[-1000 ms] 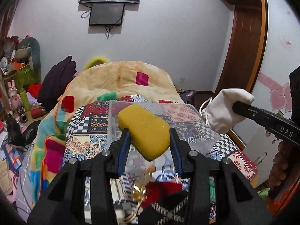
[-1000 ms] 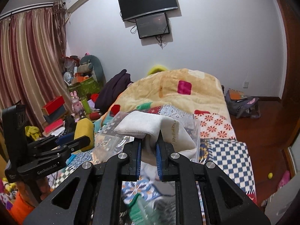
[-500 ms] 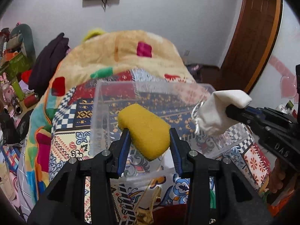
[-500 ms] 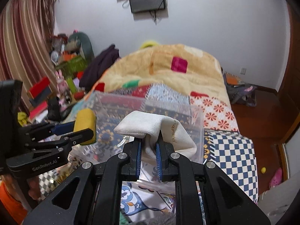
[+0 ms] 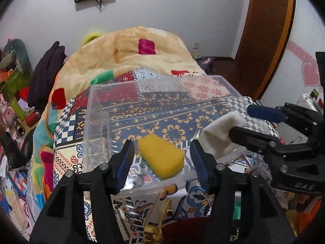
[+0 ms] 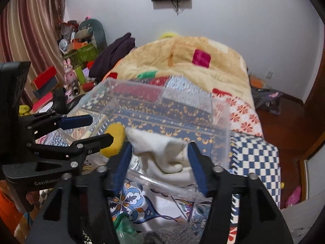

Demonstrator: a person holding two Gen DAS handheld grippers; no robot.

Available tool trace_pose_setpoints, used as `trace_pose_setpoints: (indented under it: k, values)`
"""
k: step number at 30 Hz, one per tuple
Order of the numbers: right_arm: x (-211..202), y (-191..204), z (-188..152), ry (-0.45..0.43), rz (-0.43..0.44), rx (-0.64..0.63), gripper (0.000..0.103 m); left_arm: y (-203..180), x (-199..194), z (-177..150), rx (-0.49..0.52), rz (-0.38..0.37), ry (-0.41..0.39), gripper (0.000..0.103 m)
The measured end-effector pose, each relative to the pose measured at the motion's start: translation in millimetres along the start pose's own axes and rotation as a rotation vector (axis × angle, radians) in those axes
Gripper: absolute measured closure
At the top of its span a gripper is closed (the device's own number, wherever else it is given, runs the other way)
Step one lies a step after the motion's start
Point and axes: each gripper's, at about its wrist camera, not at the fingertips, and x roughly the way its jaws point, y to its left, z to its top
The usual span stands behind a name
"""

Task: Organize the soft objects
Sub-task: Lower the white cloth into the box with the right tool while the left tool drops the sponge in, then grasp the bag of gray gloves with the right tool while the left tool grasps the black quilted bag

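Dropping both items into the clear box [image 5: 97, 109] looks done. Left gripper [image 5: 162, 154] has its fingers spread wide, nothing between them; the yellow sponge [image 5: 161, 158] sits inside the box near the front wall, clear of both pads. Right gripper [image 6: 159, 158] is spread too, and the white cloth [image 6: 162, 154] lies crumpled in the box next to the sponge, not pinched as far as I can tell. Box rests on the patterned quilt [image 5: 142, 46]. My read: these two soft things are stowed. Left to do: pull both grippers back without snagging the cloth. Some fabric bits show at the bottom edge of the right view; can't tell whether they belong to the task.
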Motion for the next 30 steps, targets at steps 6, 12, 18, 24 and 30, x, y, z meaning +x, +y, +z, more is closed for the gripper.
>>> trace_pose_setpoints:
  k: [6, 12, 18, 24, 30]
  values:
    - [-39.2, -7.3, -0.2, -0.104, -0.021, 0.019, 0.026, 1.8, -37.8, -1.3, -0.032, -0.039, -0.097, 0.026]
    - [-79.2, -5.7, -11.7, -0.198, -0.047, 0.031, 0.012, -5.7, -79.2, -18.4, -0.028, -0.079, -0.198, 0.01]
    - [-87.2, 0.1, -37.3, -0.178, -0.066, 0.011, 0.011, -19.6, -95.9, -45.1, 0.003, -0.078, -0.222, 0.007]
    - [-66.2, -6.1, -68.0, -0.076, -0.046, 0.05, 0.011, -23.6, -87.3, -70.2, -0.009, -0.104, -0.176, 0.007]
    - [-46.5, -9.8, -85.9, -0.003, -0.004, 0.081, 0.012, -33.9, -75.5, -90.7, 0.012, -0.105, -0.146, 0.009]
